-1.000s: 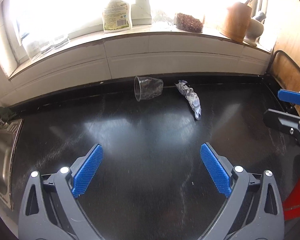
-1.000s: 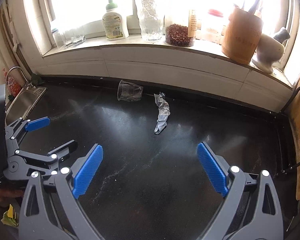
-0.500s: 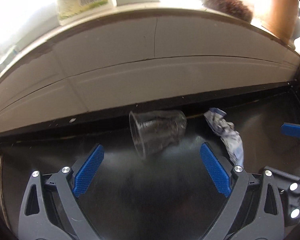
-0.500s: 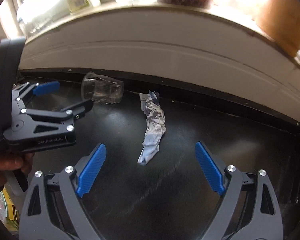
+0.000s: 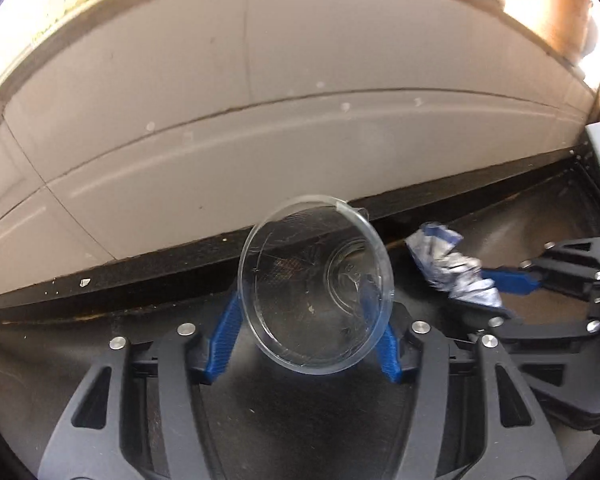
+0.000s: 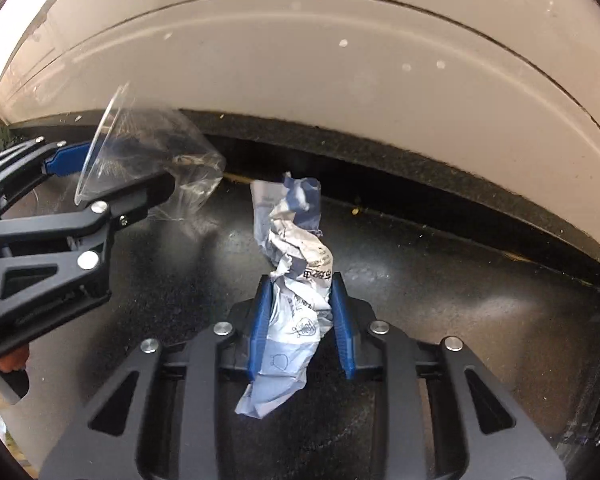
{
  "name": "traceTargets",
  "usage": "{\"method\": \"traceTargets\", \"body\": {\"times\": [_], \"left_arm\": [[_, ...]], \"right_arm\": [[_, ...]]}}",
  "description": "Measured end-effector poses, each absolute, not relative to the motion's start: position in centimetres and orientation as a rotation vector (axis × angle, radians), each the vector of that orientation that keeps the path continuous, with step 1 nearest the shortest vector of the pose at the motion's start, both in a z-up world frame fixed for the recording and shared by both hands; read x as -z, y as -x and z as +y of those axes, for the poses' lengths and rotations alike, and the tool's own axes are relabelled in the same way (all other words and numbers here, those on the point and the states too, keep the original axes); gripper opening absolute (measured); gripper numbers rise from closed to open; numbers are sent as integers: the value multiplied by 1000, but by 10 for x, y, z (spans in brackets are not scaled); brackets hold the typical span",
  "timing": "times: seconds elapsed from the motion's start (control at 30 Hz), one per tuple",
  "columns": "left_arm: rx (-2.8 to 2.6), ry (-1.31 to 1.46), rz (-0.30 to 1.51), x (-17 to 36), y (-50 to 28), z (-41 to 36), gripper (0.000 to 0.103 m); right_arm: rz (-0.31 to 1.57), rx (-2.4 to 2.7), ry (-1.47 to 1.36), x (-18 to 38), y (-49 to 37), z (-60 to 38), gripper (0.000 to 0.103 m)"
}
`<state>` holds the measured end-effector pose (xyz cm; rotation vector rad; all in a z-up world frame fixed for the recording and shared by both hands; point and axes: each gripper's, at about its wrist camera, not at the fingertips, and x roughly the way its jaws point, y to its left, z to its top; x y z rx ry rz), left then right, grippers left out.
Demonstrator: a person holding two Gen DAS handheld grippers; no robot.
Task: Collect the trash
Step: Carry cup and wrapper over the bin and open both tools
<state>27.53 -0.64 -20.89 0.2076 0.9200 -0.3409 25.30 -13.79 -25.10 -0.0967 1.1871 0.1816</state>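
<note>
In the left wrist view, a clear plastic cup (image 5: 315,286) is seen at the centre of the frame, lying on its side with its open mouth turned toward the camera. It sits between the blue pads (image 5: 225,330) of the left gripper (image 5: 314,312), which are closing on it; the pads are seen against the cup's sides, one at lower left and one at lower right of the rim. The cup rests over a black countertop (image 5: 100,344) near the foot of a pale tiled wall (image 5: 260,120) that fills the upper half of the frame.

At the right of the same frame, a crumpled blue and white wrapper (image 5: 452,270) is seen, with the right gripper's blue pad just beside it.

In the right wrist view, the wrapper (image 6: 296,280) stands at the centre of the frame as a twisted strip running from the middle down to the lower middle. The right gripper (image 6: 298,312) is closing on it, and the wrapper's middle part is pinched between the two blue pads (image 6: 260,324); its upper end projects above them and its lower end hangs below.

At the upper left of this frame the cup (image 6: 148,160) is seen on its side in the left gripper (image 6: 112,176), just beside the wrapper. A fingertip of the person's hand (image 6: 12,360) is seen at the left edge.
</note>
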Motion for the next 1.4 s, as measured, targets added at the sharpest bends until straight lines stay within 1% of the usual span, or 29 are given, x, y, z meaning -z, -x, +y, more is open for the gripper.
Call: {"method": "traceTargets", "body": {"times": [0.07,0.23,0.43,0.63,0.8,0.9,1.13,1.27,1.4], "left_arm": [[356,-212,911,199,-267,-7,54],[351,-208,886,171,-241,0,54],[305,-171,898,137,-174,8,54],[290,-187,923,121,-97,10,54],[287,-188,931,118,-51,6,54],[283,-182,931,119,-42,1,54],[250,-177,898,106,-32,5,54],[202,-152,879,96,-28,19,54],[116,-100,855,82,-17,51,54]], "right_arm": [[1184,-181,91,245,-247,-139,27],[1153,-178,96,217,-224,-142,27],[1106,-183,108,177,-171,-137,27],[1062,-201,94,149,-112,-130,27],[1045,-196,81,136,-75,-138,27],[1041,-190,84,133,-56,-142,27],[1008,-198,88,123,-44,-143,27],[982,-233,106,111,-46,-132,27],[962,-309,131,103,-50,-104,27]]}}
